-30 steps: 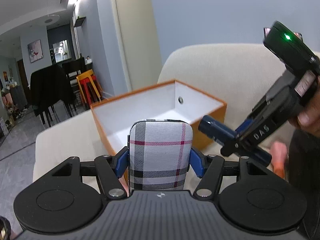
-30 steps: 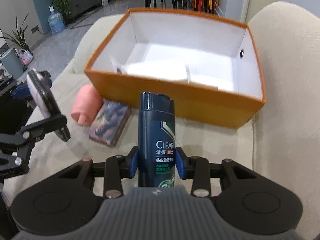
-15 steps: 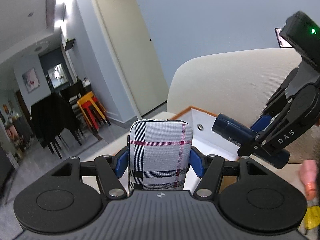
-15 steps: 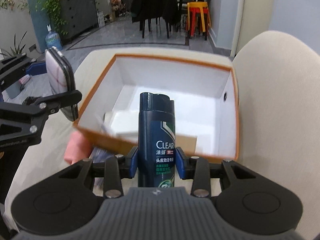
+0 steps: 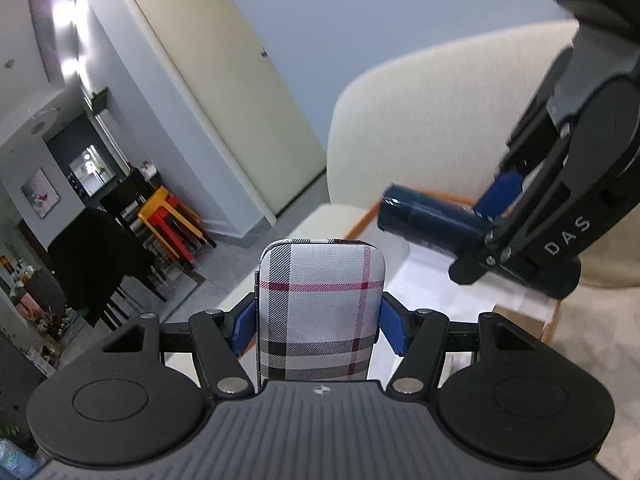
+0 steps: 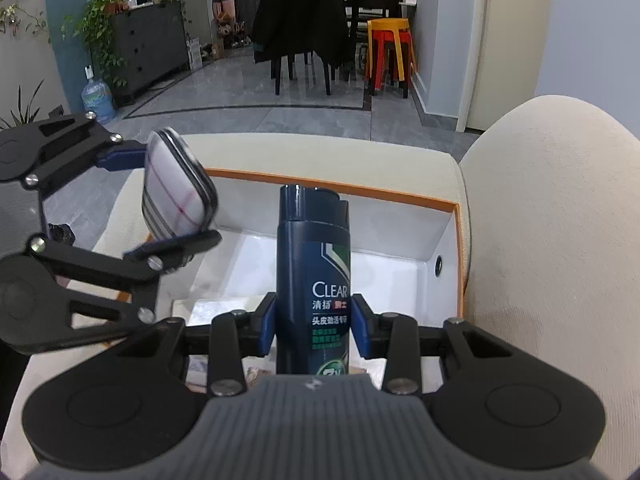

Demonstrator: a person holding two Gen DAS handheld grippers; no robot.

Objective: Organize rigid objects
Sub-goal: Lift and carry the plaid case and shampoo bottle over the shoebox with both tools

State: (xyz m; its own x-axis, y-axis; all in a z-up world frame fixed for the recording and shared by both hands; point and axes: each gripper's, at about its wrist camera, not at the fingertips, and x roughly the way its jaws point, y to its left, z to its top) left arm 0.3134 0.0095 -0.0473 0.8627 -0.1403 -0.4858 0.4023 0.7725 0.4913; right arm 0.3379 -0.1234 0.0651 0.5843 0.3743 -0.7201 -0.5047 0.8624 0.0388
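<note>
My left gripper (image 5: 320,326) is shut on a plaid glasses case (image 5: 320,304), held over the near left part of the orange box (image 6: 332,188). The case also shows in the right wrist view (image 6: 176,200). My right gripper (image 6: 314,328) is shut on a dark blue CLEAR shampoo bottle (image 6: 314,276), held above the white inside of the box. In the left wrist view the bottle (image 5: 432,218) lies level, to the right of the case.
The box sits on a cream sofa seat (image 6: 320,148), against the sofa back (image 6: 552,240). White paper (image 6: 224,312) lies on the box floor. Beyond the sofa are grey floor, a dark chair (image 6: 300,28) and orange and red stools (image 6: 390,48).
Both grippers have moved forward and up over the box with their objects. The box now lies right under them, and the pink item and small book have left view.
</note>
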